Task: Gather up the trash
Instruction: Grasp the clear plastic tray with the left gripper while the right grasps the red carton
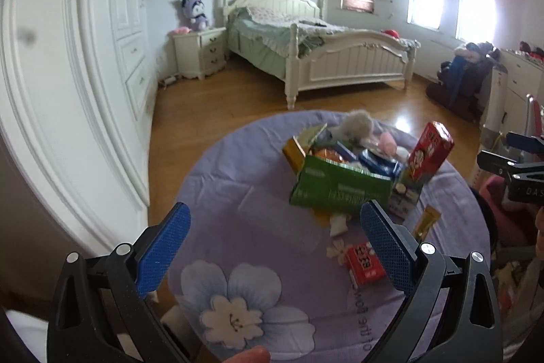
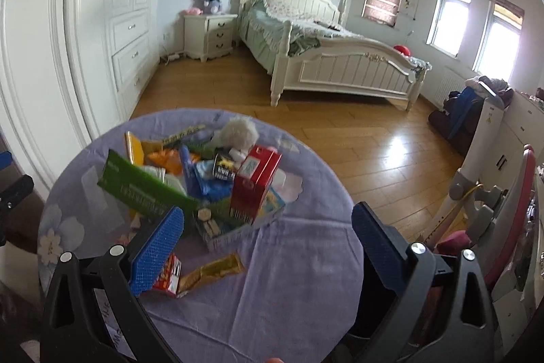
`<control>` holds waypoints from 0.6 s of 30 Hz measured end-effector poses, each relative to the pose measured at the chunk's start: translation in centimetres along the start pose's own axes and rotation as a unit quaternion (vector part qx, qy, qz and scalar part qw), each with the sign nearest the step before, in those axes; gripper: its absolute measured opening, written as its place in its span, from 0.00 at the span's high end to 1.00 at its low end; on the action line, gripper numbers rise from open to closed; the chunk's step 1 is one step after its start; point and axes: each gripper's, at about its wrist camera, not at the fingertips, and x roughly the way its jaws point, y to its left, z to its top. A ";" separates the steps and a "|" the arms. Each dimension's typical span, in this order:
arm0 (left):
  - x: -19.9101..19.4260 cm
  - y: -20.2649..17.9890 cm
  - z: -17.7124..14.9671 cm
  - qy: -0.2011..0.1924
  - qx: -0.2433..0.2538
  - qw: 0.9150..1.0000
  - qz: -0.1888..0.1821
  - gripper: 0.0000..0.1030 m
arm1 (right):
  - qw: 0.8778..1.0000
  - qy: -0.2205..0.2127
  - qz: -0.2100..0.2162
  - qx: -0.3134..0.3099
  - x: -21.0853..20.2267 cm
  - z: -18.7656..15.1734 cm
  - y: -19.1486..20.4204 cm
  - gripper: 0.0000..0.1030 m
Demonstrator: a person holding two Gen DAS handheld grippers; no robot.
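A round table with a purple flowered cloth [image 1: 238, 193] [image 2: 289, 261] holds a pile of trash. A green carton [image 1: 340, 189] [image 2: 142, 189], a tall red box [image 1: 430, 155] [image 2: 255, 182], blue wrappers [image 2: 200, 179] and a grey fluff ball [image 1: 357, 125] [image 2: 238, 131] sit in a low tray. A small red packet [image 1: 365, 264] [image 2: 168, 276] and a gold wrapper [image 1: 426, 221] [image 2: 212, 271] lie loose on the cloth. My left gripper [image 1: 275, 227] is open and empty above the cloth, short of the pile. My right gripper [image 2: 268, 230] is open and empty over the table's near side.
A white wardrobe [image 1: 68, 91] runs along the left. A white bed [image 1: 323, 56] and a nightstand [image 1: 200, 53] stand at the back across a wooden floor [image 2: 340, 131]. A dresser and a chair [image 2: 510, 193] stand at the right.
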 end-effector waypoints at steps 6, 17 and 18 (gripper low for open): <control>4.3 -2.0 -0.9 0.058 -0.044 0.997 -0.001 0.05 | 0.998 0.035 0.021 0.041 3.6 -1.0 0.2 0.04; 12.4 -3.7 -0.5 0.151 -0.077 0.981 0.090 0.05 | 0.998 0.027 0.025 0.042 5.2 -0.2 -0.6 0.05; 12.6 -3.3 -0.7 0.153 -0.081 0.981 0.089 0.08 | 0.998 0.027 0.027 0.045 5.3 -0.1 -0.8 0.05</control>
